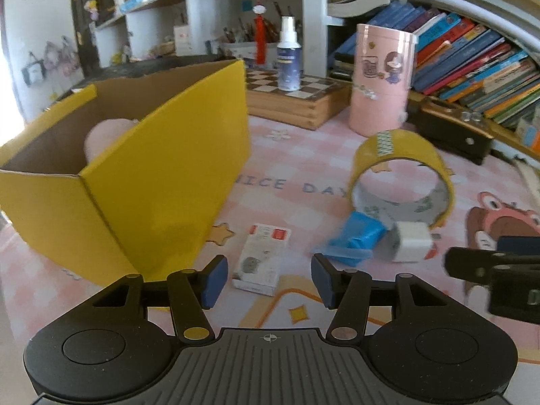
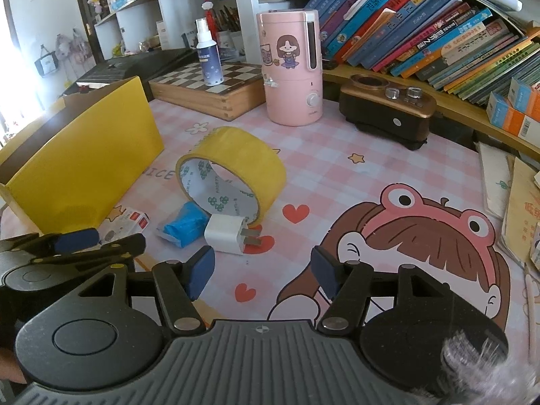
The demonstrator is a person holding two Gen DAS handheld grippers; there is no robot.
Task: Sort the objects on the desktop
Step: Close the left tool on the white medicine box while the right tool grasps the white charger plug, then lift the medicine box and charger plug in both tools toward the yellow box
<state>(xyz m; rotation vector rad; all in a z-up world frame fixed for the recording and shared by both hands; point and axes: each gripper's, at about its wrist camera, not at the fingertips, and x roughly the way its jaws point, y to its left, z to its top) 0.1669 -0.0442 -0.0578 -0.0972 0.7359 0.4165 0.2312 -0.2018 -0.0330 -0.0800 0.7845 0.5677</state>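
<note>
Tape roll stands on edge beside yellow box: rigid, light, may roll; pinch its wall. White charger at its foot: hard, slick; grip flat sides. Your left gripper and right gripper: released, empty.

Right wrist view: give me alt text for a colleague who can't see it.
Open right tongs hover empty over a pink cartoon desk mat, just short of a white charger plug. Beyond it lie a blue packet, a yellow tape roll and a yellow cardboard box.
</note>
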